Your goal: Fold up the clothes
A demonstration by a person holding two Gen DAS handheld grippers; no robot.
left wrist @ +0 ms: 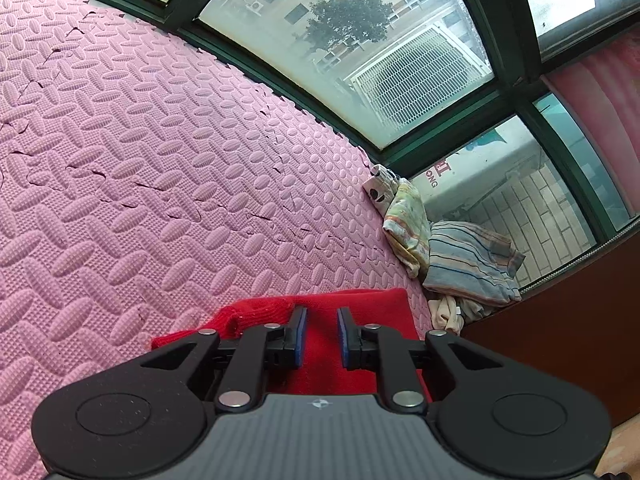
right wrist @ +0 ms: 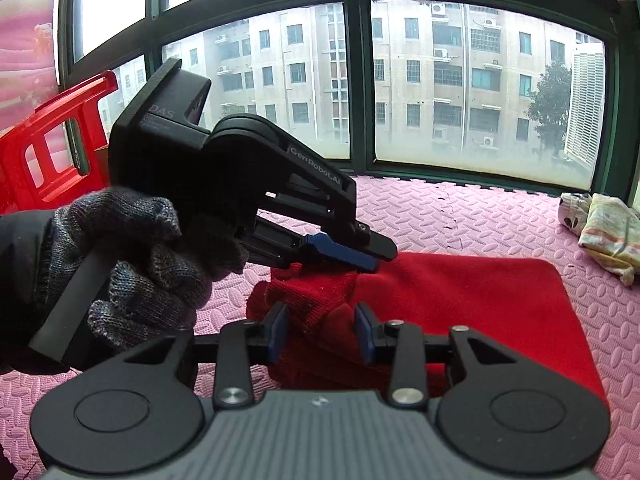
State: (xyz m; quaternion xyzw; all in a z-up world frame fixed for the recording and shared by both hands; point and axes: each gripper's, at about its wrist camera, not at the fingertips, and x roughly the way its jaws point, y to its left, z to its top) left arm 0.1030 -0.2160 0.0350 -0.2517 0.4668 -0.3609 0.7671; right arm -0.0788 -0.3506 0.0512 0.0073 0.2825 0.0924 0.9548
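A red knitted garment [right wrist: 472,304] lies folded flat on the pink foam mat [right wrist: 500,216], with a sleeve bunched up at its left end. My right gripper [right wrist: 322,330] is shut on that bunched sleeve [right wrist: 316,312], which fills the gap between the blue pads. My left gripper [right wrist: 374,258], held by a gloved hand [right wrist: 140,264], hovers just above the garment behind the sleeve. In the left wrist view the left gripper [left wrist: 321,322] stands narrowly open. Only flat red cloth [left wrist: 360,304] shows below the gap there.
Folded clothes are piled at the mat's far right: a floral piece [left wrist: 404,220] [right wrist: 608,236] and a striped one [left wrist: 472,264]. A red plastic stool [right wrist: 52,148] stands at the left by the window [right wrist: 472,92]. Brown wooden furniture [left wrist: 560,340] borders the mat's right side.
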